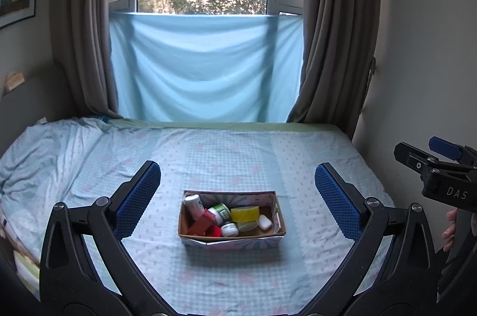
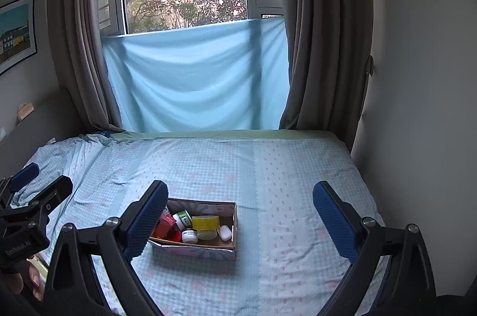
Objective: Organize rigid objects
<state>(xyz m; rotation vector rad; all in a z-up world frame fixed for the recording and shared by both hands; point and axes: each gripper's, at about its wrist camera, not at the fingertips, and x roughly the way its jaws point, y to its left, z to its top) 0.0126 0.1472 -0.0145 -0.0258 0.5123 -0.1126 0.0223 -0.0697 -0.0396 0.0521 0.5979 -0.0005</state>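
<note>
While both my grippers are hovering spread and empty, the cardboard box (image 1: 231, 238) is lying straight ahead of my left gripper (image 1: 237, 198), long axis crosswise, left of my right gripper (image 2: 241, 219).

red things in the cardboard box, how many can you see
2: a red rectangular carton leaning at the cardboard box's left side, and a red round cap just in front of it. More may be hidden underneath.

Bed (image 1: 313, 155) (checked blue sheet) carries one open box (image 1: 231, 243) of items.
</note>
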